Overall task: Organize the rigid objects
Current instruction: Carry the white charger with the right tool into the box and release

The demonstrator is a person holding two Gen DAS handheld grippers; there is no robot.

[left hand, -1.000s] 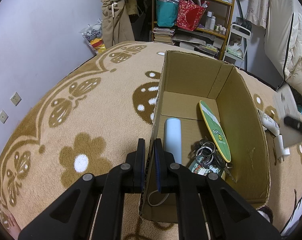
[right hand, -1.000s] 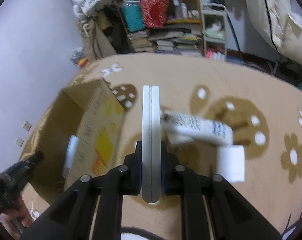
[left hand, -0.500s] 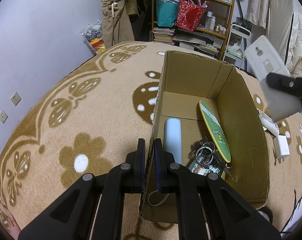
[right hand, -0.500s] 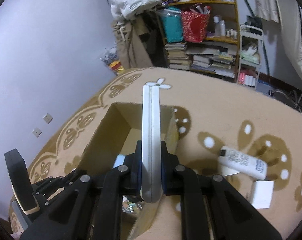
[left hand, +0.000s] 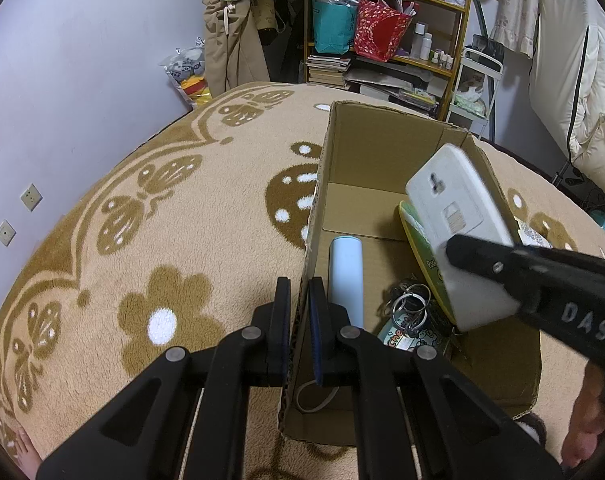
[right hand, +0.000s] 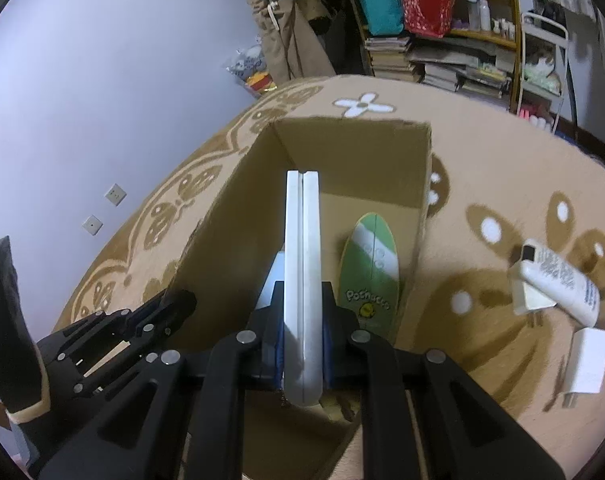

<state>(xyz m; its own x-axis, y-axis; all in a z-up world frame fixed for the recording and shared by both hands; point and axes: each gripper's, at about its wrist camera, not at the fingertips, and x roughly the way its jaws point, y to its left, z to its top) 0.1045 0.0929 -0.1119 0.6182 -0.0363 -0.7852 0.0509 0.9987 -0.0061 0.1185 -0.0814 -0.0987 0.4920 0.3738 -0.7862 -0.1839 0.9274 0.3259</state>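
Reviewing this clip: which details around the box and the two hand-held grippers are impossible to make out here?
- Keys, left wrist view: partly behind the white device; count unreadable.
- Cable, left wrist view: its ends hidden by the left hand-held gripper clamped on the box wall.
- Box floor, right wrist view: covered by the device and right hand-held gripper.
- Bottle label, right wrist view: blurred.

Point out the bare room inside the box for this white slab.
Bare floor lies at the far end of the cardboard box, between its back wall and the pale blue cylinder. The near end is crowded: key rings, the green oval board against the right wall, a white cable by the corner.
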